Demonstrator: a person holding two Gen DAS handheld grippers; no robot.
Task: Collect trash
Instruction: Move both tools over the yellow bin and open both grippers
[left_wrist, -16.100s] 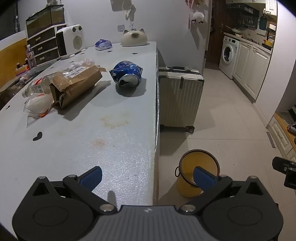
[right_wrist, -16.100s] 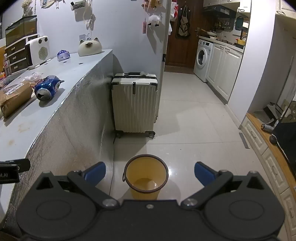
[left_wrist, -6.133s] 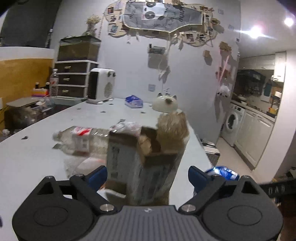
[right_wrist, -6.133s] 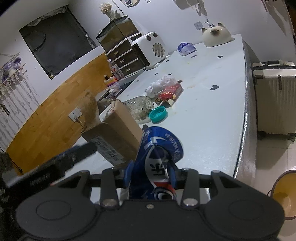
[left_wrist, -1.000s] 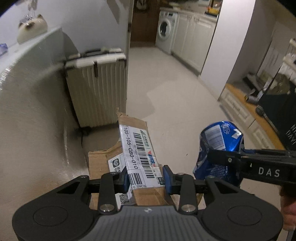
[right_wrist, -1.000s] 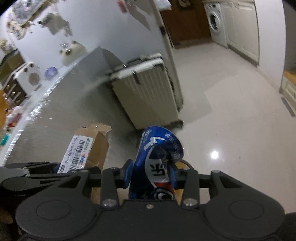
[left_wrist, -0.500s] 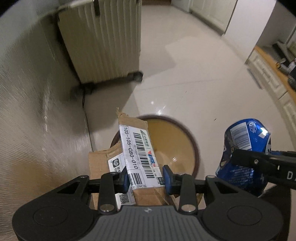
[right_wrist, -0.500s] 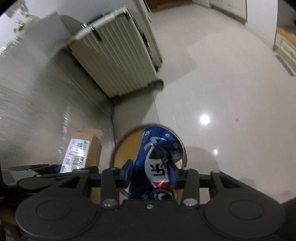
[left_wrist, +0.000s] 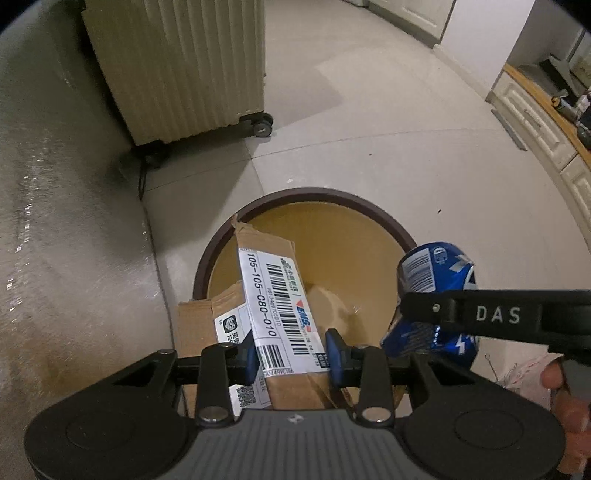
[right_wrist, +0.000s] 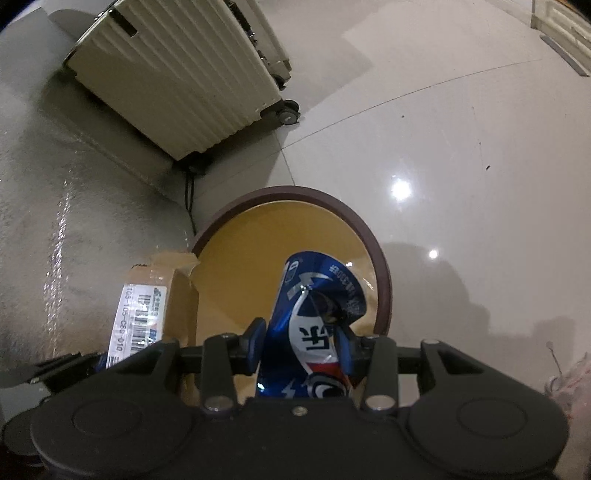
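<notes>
A: What do the left tongs (left_wrist: 291, 350) have?

B: A torn cardboard box (left_wrist: 269, 314) with a white barcode label. The blue pads press on it from both sides, so it is gripped, with its upper flap sticking out over the mouth of the yellow bucket (left_wrist: 221, 247). In the right wrist view the same box (right_wrist: 147, 306) shows at the lower left, beside the bucket's dark rim.

A: And the right tongs (right_wrist: 301, 347)?

B: Clamped on a crushed blue can (right_wrist: 317, 306), dented in the middle, with white and red print on it. The jaws stand narrow, pads tight against its sides. From the left wrist view the can (left_wrist: 432, 273) hangs at the right edge of the bucket, with the black finger of the right tongs crossing in front of it.

A: Where does the bucket sit?

B: On the pale tiled floor (right_wrist: 443, 129), close against the grey side of the surface (left_wrist: 55, 221). In the right wrist view its rim (right_wrist: 382, 273) curves around behind the can. Its yellow inside is bare where it shows.

A: Anything else nearby?

B: A cream ribbed suitcase (left_wrist: 177, 62) on wheels stands beyond the bucket, next to the surface. Part of a hand (left_wrist: 565, 402) shows at the lower right of the left wrist view.
</notes>
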